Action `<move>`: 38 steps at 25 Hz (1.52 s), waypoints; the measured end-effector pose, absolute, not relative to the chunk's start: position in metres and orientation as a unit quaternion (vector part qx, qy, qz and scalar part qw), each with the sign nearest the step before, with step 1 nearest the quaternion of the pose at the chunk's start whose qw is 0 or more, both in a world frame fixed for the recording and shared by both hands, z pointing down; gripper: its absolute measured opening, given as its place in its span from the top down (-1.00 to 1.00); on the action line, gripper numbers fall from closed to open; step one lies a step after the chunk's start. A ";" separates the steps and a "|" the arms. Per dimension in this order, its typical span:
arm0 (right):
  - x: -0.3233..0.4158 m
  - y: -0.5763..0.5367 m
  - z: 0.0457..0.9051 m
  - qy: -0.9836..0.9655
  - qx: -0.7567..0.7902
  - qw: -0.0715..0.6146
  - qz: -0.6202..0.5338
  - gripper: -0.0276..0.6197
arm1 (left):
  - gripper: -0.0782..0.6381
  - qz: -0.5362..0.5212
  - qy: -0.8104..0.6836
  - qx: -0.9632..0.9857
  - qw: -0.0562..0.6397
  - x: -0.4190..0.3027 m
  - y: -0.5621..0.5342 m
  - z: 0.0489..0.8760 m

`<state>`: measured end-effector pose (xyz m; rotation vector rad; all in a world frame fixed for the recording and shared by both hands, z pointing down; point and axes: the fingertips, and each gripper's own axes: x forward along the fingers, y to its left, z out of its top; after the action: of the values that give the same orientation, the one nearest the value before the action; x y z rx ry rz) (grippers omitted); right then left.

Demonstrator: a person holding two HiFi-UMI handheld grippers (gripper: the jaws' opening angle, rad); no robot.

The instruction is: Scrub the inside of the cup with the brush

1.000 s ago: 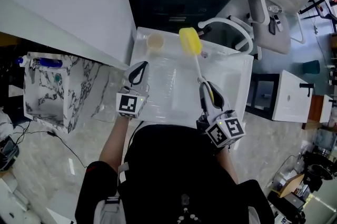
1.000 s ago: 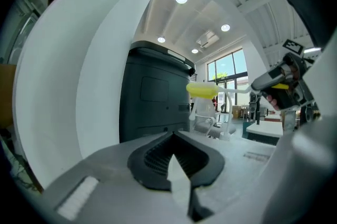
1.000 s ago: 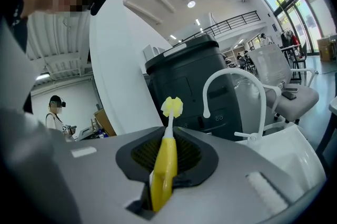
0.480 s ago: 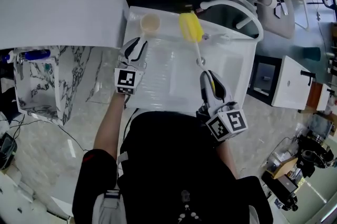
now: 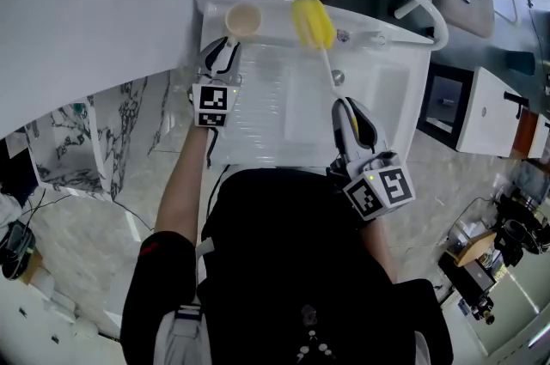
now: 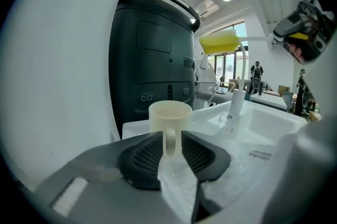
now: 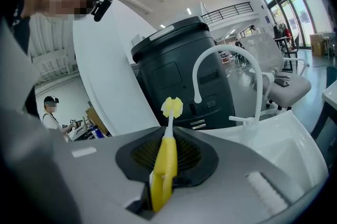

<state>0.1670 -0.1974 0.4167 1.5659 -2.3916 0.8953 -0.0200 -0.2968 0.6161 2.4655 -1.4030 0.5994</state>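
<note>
Cup [image 5: 243, 18] is seen upright at back left corner of white sink [image 5: 391, 110]. Only left gripper view shows its handle: set between jaws of left gripper [image 6: 172, 146], small gap left. Brush [image 7: 164, 167] is squeezed tight by right gripper [image 7: 167, 157], yellow head up, near cup, not touching.

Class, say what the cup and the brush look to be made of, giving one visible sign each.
Cup: cream, matte, thick-walled with a moulded handle; likely ceramic, possibly plastic. Brush: the glossy yellow handle and thin white stem look plastic; its blocky yellow head seems to be foam sponge.
</note>
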 end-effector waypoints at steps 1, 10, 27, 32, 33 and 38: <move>0.168 -0.198 0.418 -0.795 0.523 0.073 0.299 0.79 | 0.49 0.207 -0.480 0.843 0.122 -0.020 -0.299 0.619; 0.171 -0.201 0.421 -0.790 0.527 0.076 0.304 0.79 | 0.49 0.233 -0.475 0.839 0.126 -0.017 -0.308 0.634; 0.170 -0.192 0.419 -0.793 0.525 0.075 0.300 0.79 | 0.64 0.193 -0.480 0.848 0.112 -0.014 -0.310 0.615; 0.168 -0.184 0.420 -0.794 0.523 0.074 0.300 0.79 | 0.64 0.180 -0.482 0.850 0.111 -0.016 -0.298 0.604; 0.167 -0.182 0.420 -0.795 0.523 0.074 0.300 0.79 | 0.64 0.178 -0.482 0.851 0.111 -0.017 -0.293 0.603; 0.165 -0.168 0.418 -0.795 0.523 0.074 0.298 0.79 | 0.65 0.167 -0.477 0.856 0.110 -0.021 -0.269 0.594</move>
<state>0.1646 -0.1683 0.4177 1.5697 -2.3860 0.8940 -0.0208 -0.2691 0.5941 2.5154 -1.4010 0.4919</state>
